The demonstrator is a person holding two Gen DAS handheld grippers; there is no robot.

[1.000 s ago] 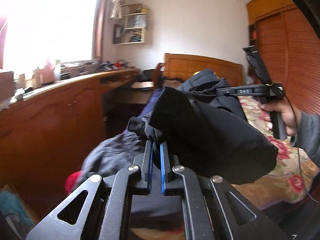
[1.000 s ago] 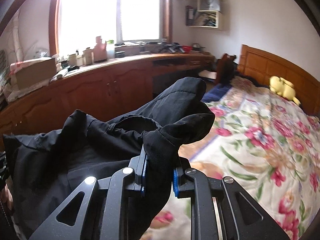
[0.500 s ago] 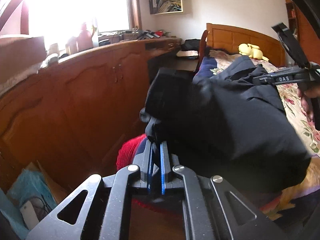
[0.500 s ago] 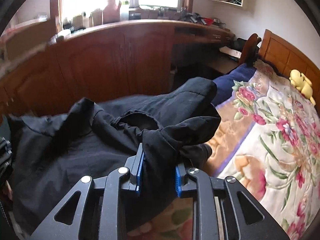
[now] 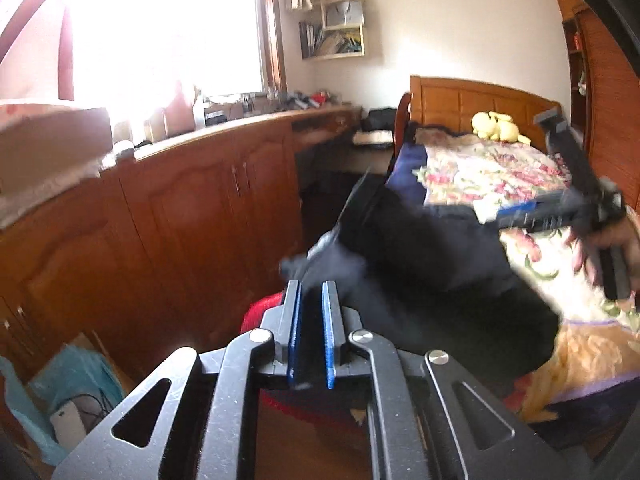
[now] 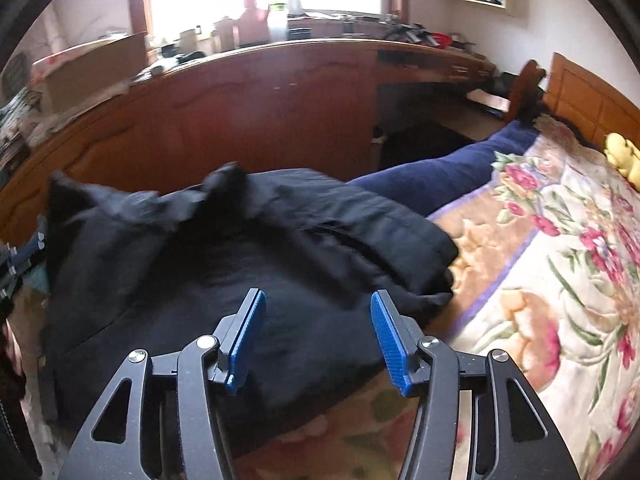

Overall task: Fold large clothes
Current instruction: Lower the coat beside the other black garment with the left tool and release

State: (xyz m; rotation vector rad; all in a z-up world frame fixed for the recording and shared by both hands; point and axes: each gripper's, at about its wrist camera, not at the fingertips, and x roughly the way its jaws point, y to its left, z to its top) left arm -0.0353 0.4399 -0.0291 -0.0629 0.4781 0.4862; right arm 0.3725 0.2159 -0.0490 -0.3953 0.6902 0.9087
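A bulky black padded jacket (image 6: 248, 264) lies roughly doubled at the edge of the floral quilted bedspread (image 6: 560, 280). The right gripper (image 6: 318, 336) gapes empty; the left gripper (image 5: 311, 320) pinches its fabric; folding looks unfinished.

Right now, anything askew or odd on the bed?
Yes. The black jacket lies bunched at the edge of the floral bedspread, collar rumpled, not flat. The right tongs are open above it; the left tongs pinch a corner.
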